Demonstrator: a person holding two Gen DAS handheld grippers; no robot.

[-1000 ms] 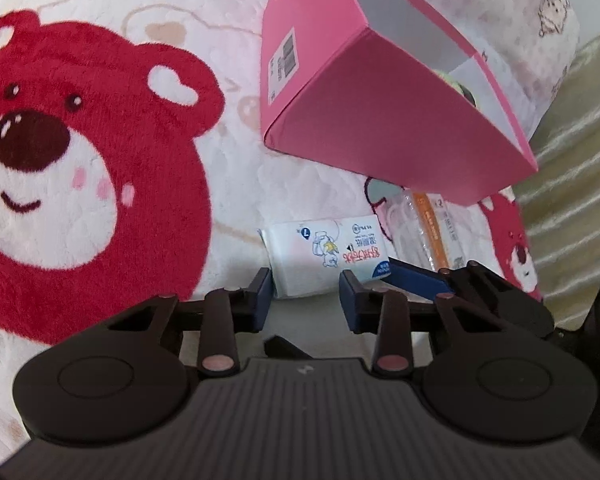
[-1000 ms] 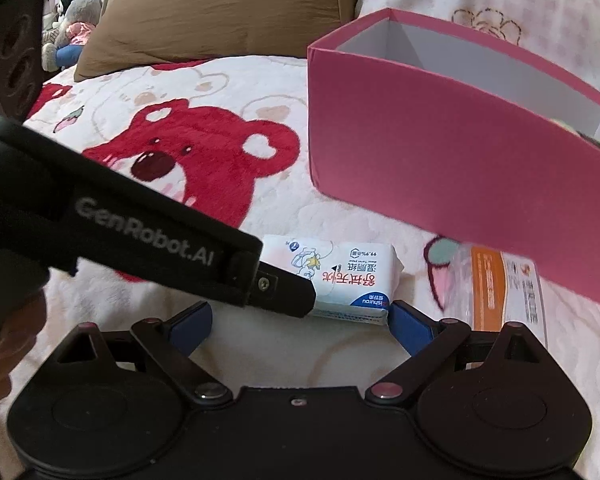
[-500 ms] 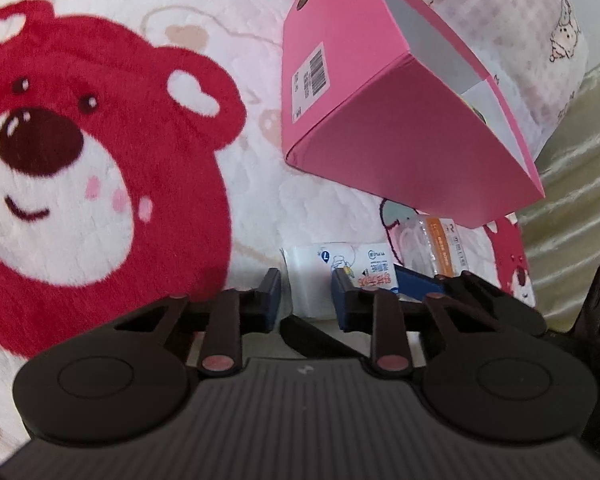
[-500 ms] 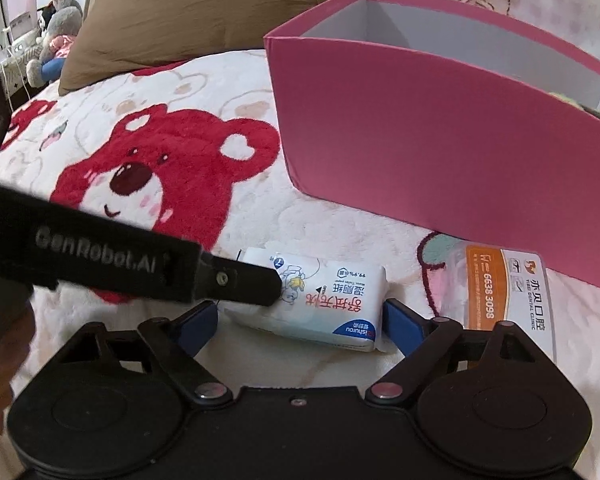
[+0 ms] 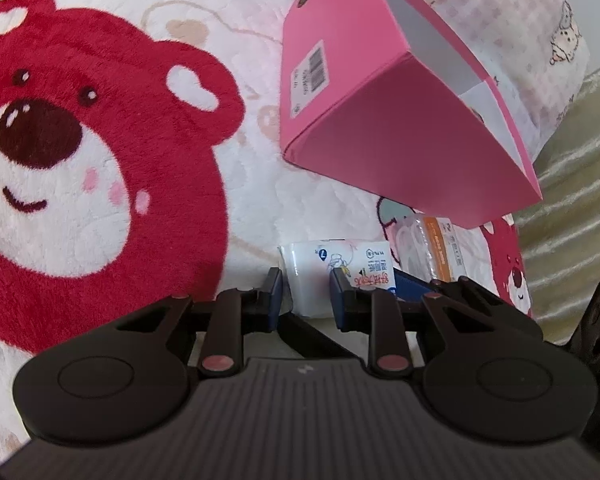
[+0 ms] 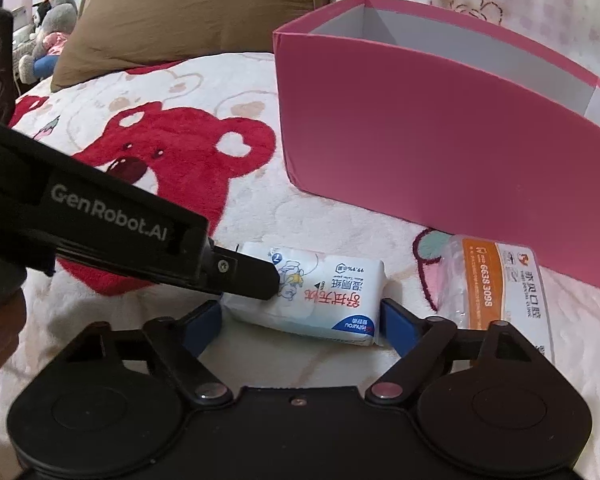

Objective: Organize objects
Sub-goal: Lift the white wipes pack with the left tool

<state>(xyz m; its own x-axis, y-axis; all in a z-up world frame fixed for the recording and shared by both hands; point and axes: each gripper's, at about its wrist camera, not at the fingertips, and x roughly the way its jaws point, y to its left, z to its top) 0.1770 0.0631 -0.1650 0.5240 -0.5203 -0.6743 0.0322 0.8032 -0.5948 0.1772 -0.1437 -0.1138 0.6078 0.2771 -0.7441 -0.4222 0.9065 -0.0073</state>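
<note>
**pinkbox_fan:** What can you actually read in these shots?

**umi_lurker:** Plenty. The left gripper has "GenRobot.AI" in grey along its black side in the right wrist view. The tissue pack is white and soft-sided, with red Chinese characters, a small cartoon figure, "99.9%" in tiny print and a blue corner that looks like "ishurou". It all reads upside down from that camera. At 3 o'clock from it lies a clear sachet with an orange strip reading "6638 3098". The pink box at 1 o'clock has a barcode sticker on its short end, too small to read.

**pinkbox_fan:** And where's the pack, who's got it?

**umi_lurker:** It's lying flat on the bear blanket, just in front of the box and outside it. The left tongs are clenched on its near-left end. The right gripper straddles it lengthwise. Its jaws have just been closing, with a blue pad just beside each end, and I don't see them squeezing it.
</note>
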